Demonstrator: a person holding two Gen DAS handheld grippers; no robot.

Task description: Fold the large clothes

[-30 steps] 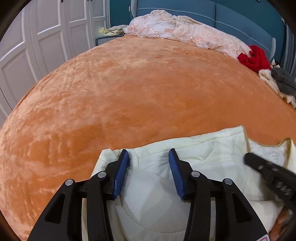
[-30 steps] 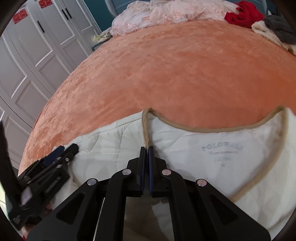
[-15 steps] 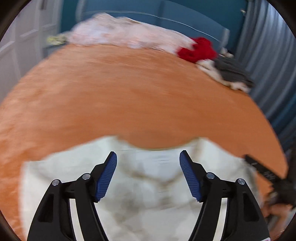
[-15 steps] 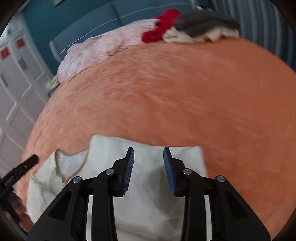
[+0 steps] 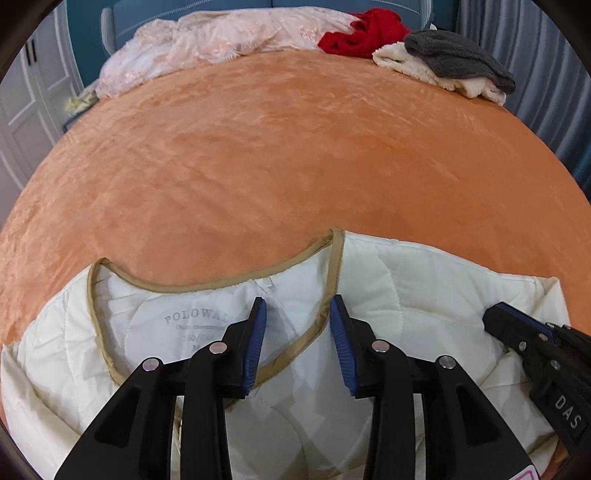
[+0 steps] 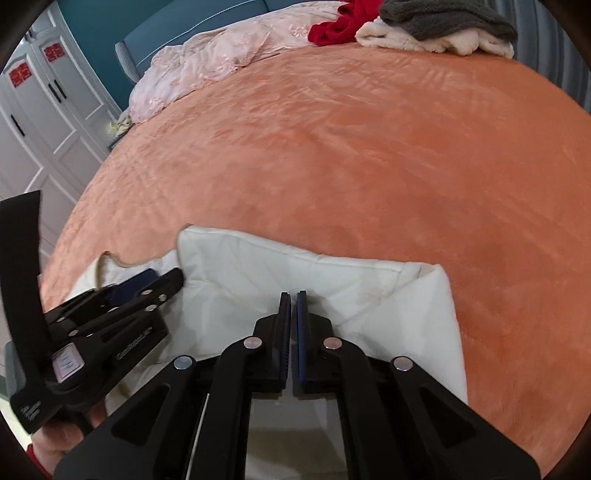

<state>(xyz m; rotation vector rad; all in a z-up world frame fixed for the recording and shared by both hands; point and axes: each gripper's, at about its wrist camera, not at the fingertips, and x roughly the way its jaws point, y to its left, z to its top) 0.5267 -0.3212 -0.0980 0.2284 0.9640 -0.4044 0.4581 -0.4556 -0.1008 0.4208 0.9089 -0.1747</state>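
- A wide bed covered by a plush orange blanket [image 5: 295, 155] fills both views; its nap is crushed and streaky. Behind it stand a padded teal headboard [image 5: 184, 7], white panelled wardrobe doors [image 6: 55, 110] at 9 o'clock and a pleated grey curtain [image 5: 546, 74] at 2 o'clock.
- At 12 o'clock along the far edge lie four heaped things: a lacy pink cover [image 5: 221, 40], a red garment [image 5: 365, 31], a fluffy cream garment [image 5: 424, 70] and a fuzzy grey one [image 5: 458, 55] on top of it.
- One cream quilted jacket [image 5: 424, 295] lies at 6 o'clock on the near edge, soft and stitched in curved lines, with tan binding round the neckline [image 5: 207, 284] and a printed label inside the collar.
- The left gripper [image 5: 297, 339] has black arms and ribbed blue pads; its jaws are part-way apart and closing, with the bound front edge between them but not pinched.
- The right gripper [image 6: 291, 332] is closed tight over the jacket's folded right side; whether it pinches cloth cannot be told.
- A second ago the left gripper sat over the jacket's left shoulder and the right one at the neckline; half a second ago both stood wider.
- Two grippers, five textiles on one blanket.
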